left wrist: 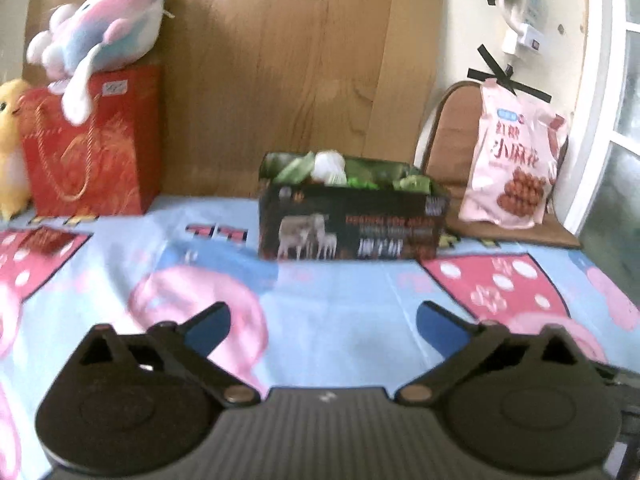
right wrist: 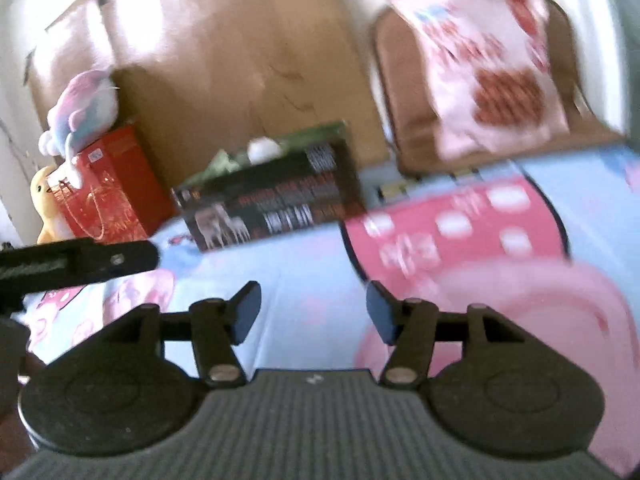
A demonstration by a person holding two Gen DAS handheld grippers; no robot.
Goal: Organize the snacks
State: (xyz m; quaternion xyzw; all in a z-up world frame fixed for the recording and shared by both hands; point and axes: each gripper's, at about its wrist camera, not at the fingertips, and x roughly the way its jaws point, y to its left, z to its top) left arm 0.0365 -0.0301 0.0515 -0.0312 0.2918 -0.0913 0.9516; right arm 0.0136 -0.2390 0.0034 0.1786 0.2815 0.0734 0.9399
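Observation:
A dark cardboard box [left wrist: 352, 224] stands at the back of the table, filled with green and white snack packets [left wrist: 332, 170]. It also shows in the right wrist view [right wrist: 276, 204]. A pink snack bag [left wrist: 514, 160] leans on a brown chair; it also shows, blurred, in the right wrist view [right wrist: 492, 64]. My left gripper [left wrist: 322, 330] is open and empty above the tablecloth, well short of the box. My right gripper [right wrist: 314, 314] is open and empty above the cloth.
A red gift bag [left wrist: 96, 144] with a plush toy [left wrist: 100, 28] on top stands back left, beside a yellow plush [left wrist: 10, 148]. A brown chair [left wrist: 452, 132] stands back right. A wooden board [left wrist: 300, 60] is behind the box. The left gripper's body [right wrist: 76, 264] shows at the left of the right wrist view.

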